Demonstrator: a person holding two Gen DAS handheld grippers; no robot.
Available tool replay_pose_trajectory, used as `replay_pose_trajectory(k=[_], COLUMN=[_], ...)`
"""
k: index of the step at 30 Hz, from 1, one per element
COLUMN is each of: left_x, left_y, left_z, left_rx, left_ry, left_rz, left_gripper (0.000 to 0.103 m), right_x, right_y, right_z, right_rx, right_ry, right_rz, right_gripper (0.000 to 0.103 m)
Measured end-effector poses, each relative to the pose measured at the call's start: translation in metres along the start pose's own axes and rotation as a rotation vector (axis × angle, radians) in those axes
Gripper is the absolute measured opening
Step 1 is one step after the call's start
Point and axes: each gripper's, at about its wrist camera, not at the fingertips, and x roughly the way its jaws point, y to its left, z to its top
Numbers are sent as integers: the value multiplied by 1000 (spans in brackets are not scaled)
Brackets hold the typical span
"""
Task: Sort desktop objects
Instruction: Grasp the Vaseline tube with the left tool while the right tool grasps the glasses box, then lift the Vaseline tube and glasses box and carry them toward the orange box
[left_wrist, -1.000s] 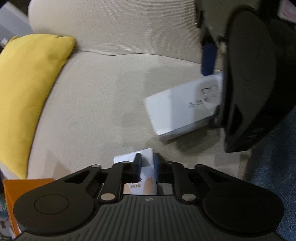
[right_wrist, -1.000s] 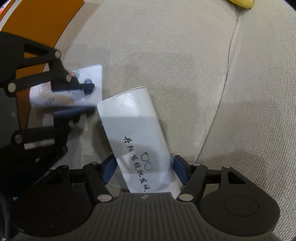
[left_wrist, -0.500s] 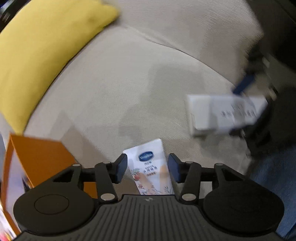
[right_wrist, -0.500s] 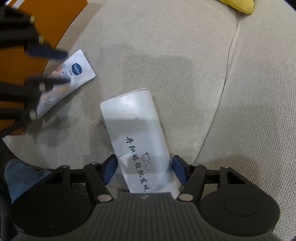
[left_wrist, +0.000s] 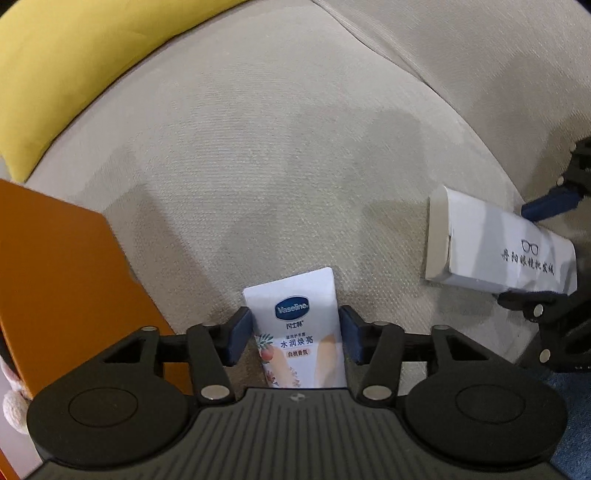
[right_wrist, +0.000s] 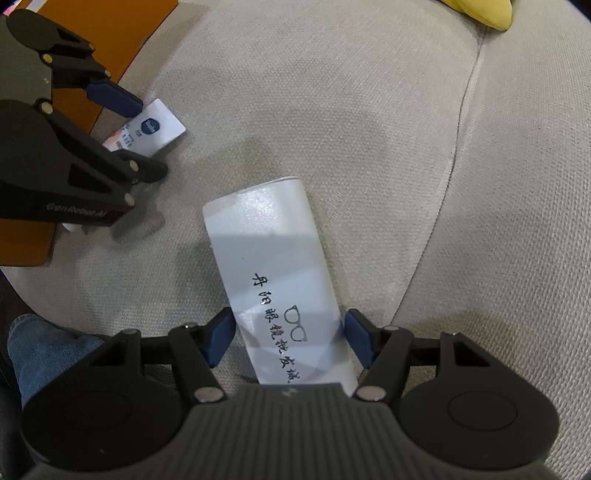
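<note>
A white Vaseline hand-cream tube (left_wrist: 301, 328) lies flat on the beige sofa seat. My left gripper (left_wrist: 293, 334) is open, its blue pads on either side of the tube with small gaps. The tube also shows in the right wrist view (right_wrist: 147, 131). A white glasses box with black lettering (right_wrist: 279, 280) lies on the seat. My right gripper (right_wrist: 290, 341) is open around its near end, pads just off its sides. The box also shows at the right of the left wrist view (left_wrist: 495, 245).
An orange box (left_wrist: 62, 291) stands at the left edge of the seat, close to the left gripper. A yellow cushion (left_wrist: 85, 70) lies at the back left. The sofa seam (right_wrist: 461, 122) runs right of the glasses box. A blue-jeaned leg (right_wrist: 40, 350) is at the lower left.
My left gripper was shut on the tube a second ago. It has opened, and the tube now lies between the spread pads. The right gripper has stayed open around the box.
</note>
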Motion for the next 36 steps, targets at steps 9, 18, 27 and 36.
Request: replay_pose_trajectory(k=[9, 18, 27, 36], left_x=[-30, -64, -70, -68], left_y=[-7, -1, -16, -19], left_z=[1, -15, -46, -34], left_rx=[7, -40, -37, -55], left_ry=[-34, -157, -278, -295], left_rz=[-1, -28, -36, -34], left_gripper=[20, 14, 13, 14], right_x=[0, -7, -20, -18], right_y=[-4, -2, -3, -16], right_z=[1, 0, 5, 11], right_rx=[1, 6, -9, 4], right_ry=[-1, -17, -41, 12], right_rz=[1, -7, 31, 44], right_gripper=[68, 63, 60, 63])
